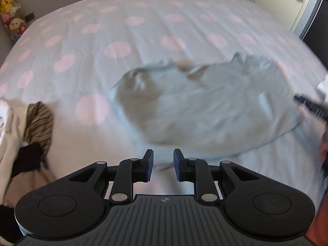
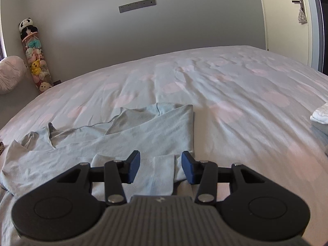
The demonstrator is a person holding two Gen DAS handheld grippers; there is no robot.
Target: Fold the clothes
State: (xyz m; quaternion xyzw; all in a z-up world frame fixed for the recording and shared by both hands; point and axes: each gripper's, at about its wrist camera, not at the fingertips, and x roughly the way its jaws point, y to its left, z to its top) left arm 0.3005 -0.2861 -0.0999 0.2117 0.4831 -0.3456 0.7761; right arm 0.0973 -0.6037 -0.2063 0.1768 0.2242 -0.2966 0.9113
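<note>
- While the pale grey-blue garment [image 2: 114, 141] lies crumpled and half spread on the polka-dot bed [image 2: 235, 94], I judge I am at the flattening step, before any fold is made.
- My right gripper [image 2: 161, 167] hovers with jaws spread over the garment's near edge, a strip of cloth between the pads but not pinched.
- My left gripper [image 1: 163, 165] stands partly spread and empty at the garment's near hem; that view is blurred.
- Next, I think, each gripper must close on an edge or corner and draw the cloth flat.
- A heap of other clothes [image 1: 30, 135] waits to the left on the bed.
</note>
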